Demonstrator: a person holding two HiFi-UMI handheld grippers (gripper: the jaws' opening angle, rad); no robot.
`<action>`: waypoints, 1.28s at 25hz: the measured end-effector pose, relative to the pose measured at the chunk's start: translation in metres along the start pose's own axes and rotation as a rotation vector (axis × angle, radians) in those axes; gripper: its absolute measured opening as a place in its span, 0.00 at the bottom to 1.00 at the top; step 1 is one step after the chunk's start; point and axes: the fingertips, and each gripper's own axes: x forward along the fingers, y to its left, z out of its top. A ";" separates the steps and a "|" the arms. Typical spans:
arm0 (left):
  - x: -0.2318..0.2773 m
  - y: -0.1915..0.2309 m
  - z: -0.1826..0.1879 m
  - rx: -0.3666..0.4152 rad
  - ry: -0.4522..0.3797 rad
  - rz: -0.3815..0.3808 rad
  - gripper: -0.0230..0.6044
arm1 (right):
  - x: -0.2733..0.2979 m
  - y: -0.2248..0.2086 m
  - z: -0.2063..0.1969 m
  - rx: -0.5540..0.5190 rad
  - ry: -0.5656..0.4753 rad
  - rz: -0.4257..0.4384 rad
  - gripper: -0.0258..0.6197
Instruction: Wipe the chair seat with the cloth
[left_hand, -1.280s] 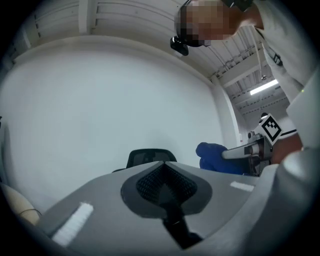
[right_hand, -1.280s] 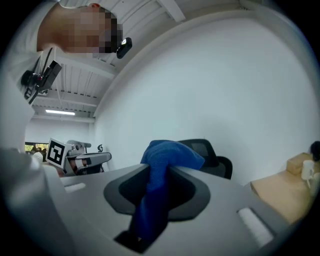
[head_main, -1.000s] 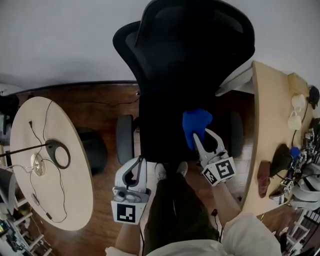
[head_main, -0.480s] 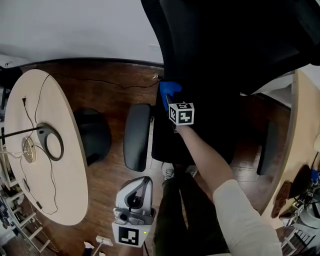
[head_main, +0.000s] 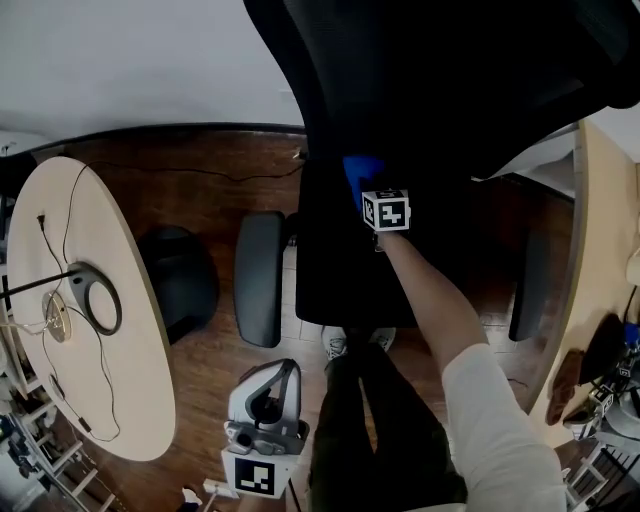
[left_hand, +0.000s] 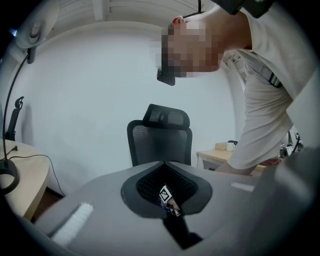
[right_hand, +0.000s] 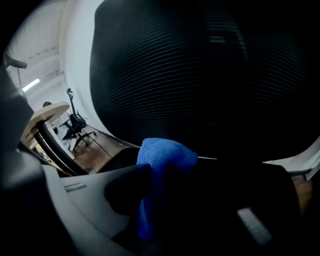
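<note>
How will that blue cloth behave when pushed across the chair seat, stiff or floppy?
Likely floppy: the cloth bunches into soft folds where the right tongs pinch it. Probably light, as one pinch holds the whole wad up. It may crumple against the chair seat rather than slide flat.

One chair (head_main: 450, 90) with two armrests (head_main: 259, 278); one cloth (head_main: 358, 170); two grippers, the left gripper (head_main: 272, 372) and the right gripper (head_main: 368, 192); two desks (an oval desk (head_main: 120, 330) on one side, a second desk (head_main: 592, 250) at the opposite edge); two shoes (head_main: 333, 343); one person (head_main: 490, 420).
</note>
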 end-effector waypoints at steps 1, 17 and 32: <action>0.004 -0.004 0.001 -0.001 -0.003 -0.011 0.08 | -0.008 -0.022 -0.004 0.004 0.006 -0.029 0.18; 0.047 -0.040 0.012 -0.041 -0.056 -0.123 0.08 | -0.117 -0.179 -0.029 0.159 -0.018 -0.224 0.18; -0.001 0.001 -0.007 -0.057 -0.017 0.024 0.08 | -0.002 0.143 -0.061 0.100 0.049 0.149 0.18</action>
